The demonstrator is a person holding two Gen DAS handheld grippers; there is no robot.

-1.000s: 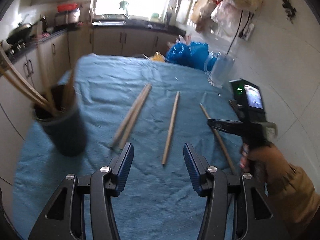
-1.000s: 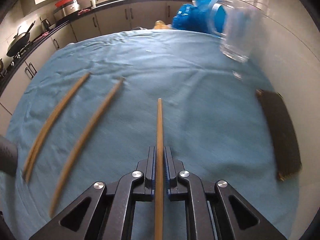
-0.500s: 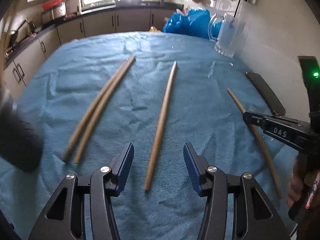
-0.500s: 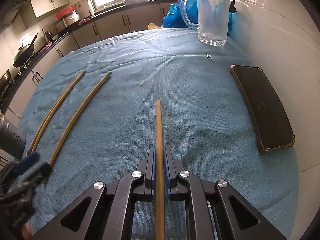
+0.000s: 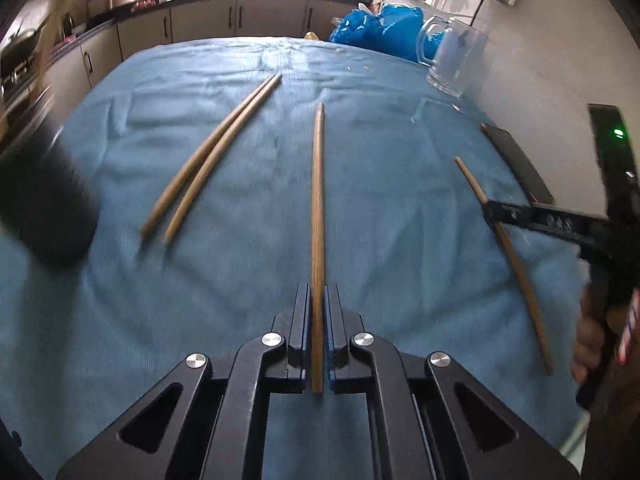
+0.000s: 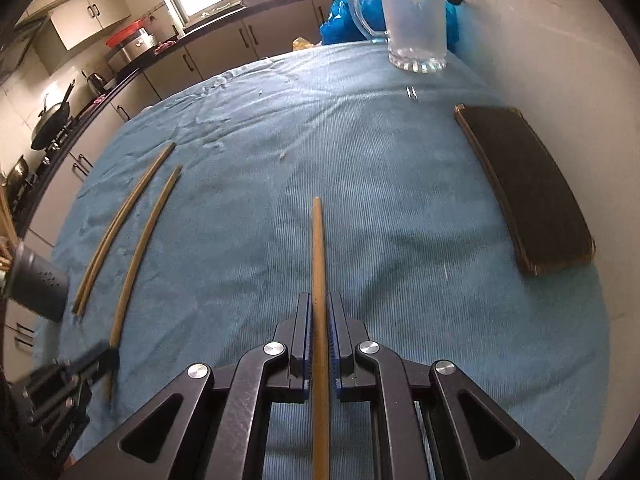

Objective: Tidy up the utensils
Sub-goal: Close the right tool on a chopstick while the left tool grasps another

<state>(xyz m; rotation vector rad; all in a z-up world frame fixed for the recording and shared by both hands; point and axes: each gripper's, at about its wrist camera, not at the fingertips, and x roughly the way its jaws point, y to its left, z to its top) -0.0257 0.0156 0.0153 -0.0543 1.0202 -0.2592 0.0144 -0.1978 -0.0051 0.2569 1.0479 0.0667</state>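
Left gripper (image 5: 317,312) jaws clamped on chopstick (image 5: 318,200); right gripper (image 6: 319,320) likewise on another chopstick (image 6: 319,256). Sticks probably light, stiff, smooth; grip near end invites pivoting.

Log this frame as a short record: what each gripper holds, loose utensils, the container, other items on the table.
left gripper: shut on a chopstick
right gripper: shut on another chopstick
loose chopsticks: two lying side by side on the blue cloth
holder: dark cup at left table edge, sticks inside
other items: glass mug, dark phone by the wall
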